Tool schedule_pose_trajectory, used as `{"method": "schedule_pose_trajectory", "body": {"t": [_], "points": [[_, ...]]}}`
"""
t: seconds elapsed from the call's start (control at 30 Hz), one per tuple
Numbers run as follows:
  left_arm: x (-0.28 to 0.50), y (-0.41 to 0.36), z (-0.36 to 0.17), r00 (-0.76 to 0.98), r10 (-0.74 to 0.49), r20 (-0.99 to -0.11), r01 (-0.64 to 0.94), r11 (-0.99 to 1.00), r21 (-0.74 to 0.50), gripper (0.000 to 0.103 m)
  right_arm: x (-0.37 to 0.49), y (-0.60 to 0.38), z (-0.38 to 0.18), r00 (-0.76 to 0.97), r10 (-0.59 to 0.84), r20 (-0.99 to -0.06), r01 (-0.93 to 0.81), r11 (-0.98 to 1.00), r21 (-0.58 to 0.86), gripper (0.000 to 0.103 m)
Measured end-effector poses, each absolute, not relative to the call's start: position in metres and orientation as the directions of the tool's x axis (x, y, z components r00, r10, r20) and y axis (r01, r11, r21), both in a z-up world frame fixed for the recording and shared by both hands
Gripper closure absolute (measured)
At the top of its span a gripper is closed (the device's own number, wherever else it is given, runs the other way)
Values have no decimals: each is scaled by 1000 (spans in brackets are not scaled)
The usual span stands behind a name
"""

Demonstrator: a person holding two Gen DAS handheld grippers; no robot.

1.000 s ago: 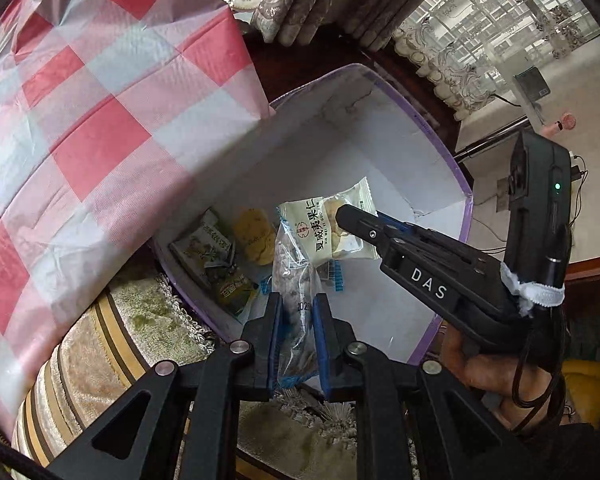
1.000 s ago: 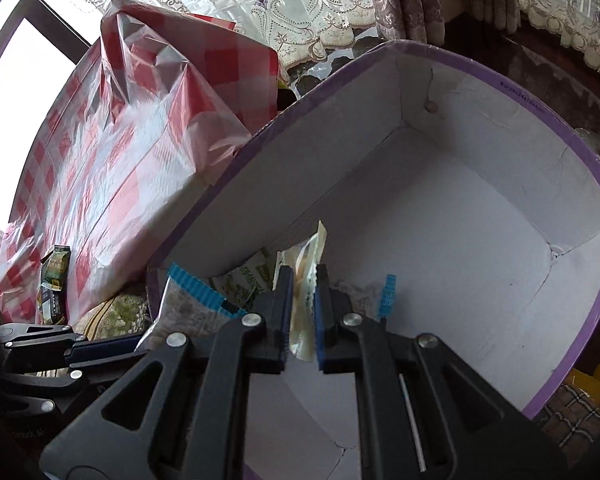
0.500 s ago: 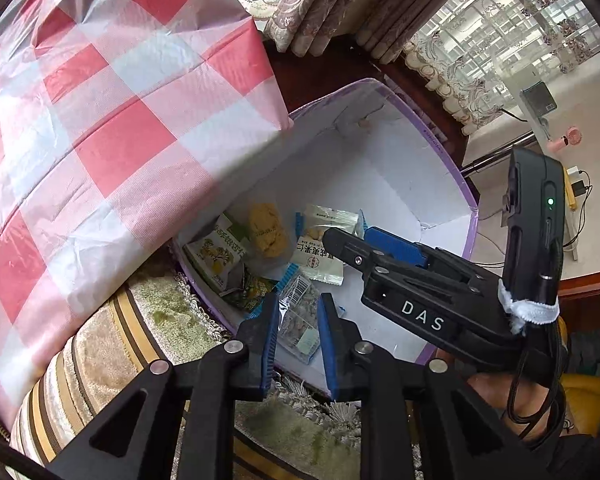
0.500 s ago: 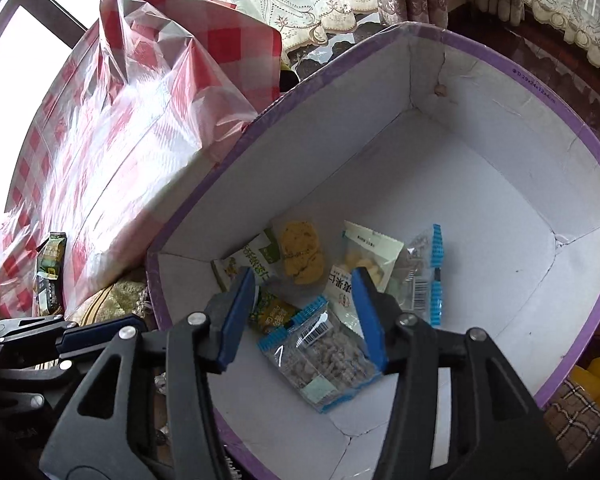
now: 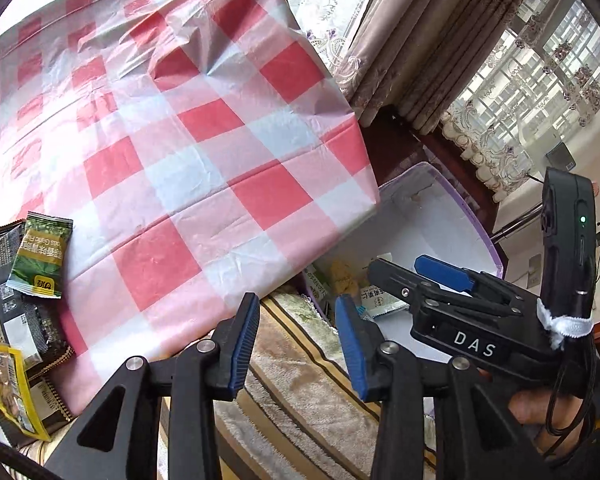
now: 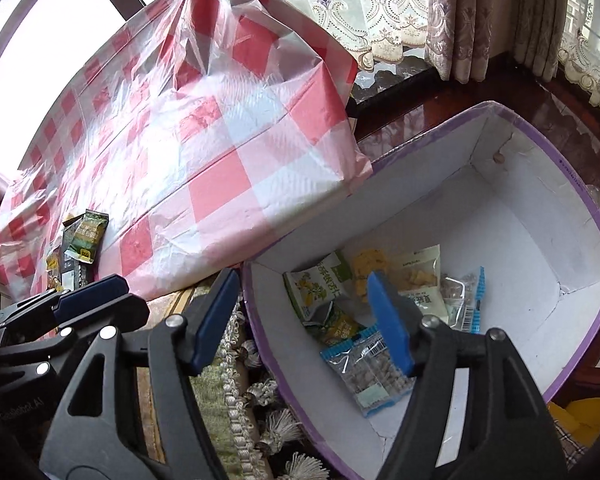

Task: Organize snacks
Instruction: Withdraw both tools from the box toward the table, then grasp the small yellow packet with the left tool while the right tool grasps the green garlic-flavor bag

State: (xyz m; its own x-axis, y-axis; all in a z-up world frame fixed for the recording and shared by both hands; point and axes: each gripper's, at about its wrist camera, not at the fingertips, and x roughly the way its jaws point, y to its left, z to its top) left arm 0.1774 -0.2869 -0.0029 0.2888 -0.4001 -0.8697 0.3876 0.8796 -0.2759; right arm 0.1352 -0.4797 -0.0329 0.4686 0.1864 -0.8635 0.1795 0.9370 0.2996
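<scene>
The white box with a purple rim (image 6: 580,208) holds several snack packets: a clear blue-edged bag of nuts (image 6: 374,372), a green-and-white packet (image 6: 320,284), a yellow cookie (image 6: 370,264) and a pale packet (image 6: 418,274). My right gripper (image 6: 302,320) hovers over the box's near-left corner, jaws opening, nothing between them. My left gripper (image 5: 298,344) is above the striped cover beside the box (image 5: 440,216), jaws opening and empty. On the checked cloth lie a green packet (image 5: 42,256), a black packet (image 5: 20,312) and a yellow packet (image 5: 10,388).
The red-and-white checked tablecloth (image 5: 180,160) overhangs the box's left side. A striped, fringed fabric cover (image 6: 228,400) lies below the table edge. Curtains (image 6: 480,20) and a dark wooden sill stand behind the box. A hand (image 5: 532,404) holds the right gripper (image 5: 404,270).
Both grippers let go of their packets, which now lie in the box. Both opened, rose and drew back left toward the table, so the remaining packets have come into view.
</scene>
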Motion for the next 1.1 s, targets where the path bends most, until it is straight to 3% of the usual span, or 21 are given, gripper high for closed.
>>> {"method": "schedule_pose_trajectory", "body": {"t": [0.4,0.77,1.1], "points": [[165,-164,7,444,-375,-814,120,925,-361,61,152,-420,-16,451,242,-859,81,947,310,26],[137,-32,-7,533,-265,-804,-198,884,-423,61,172,-356,-18,401,283,-871,-43,956,291,23],[138,27,-29,511,-263,-818,-299,838,-456,56,193,-302,-21,368,371,-853,-119,928,352,23]]}}
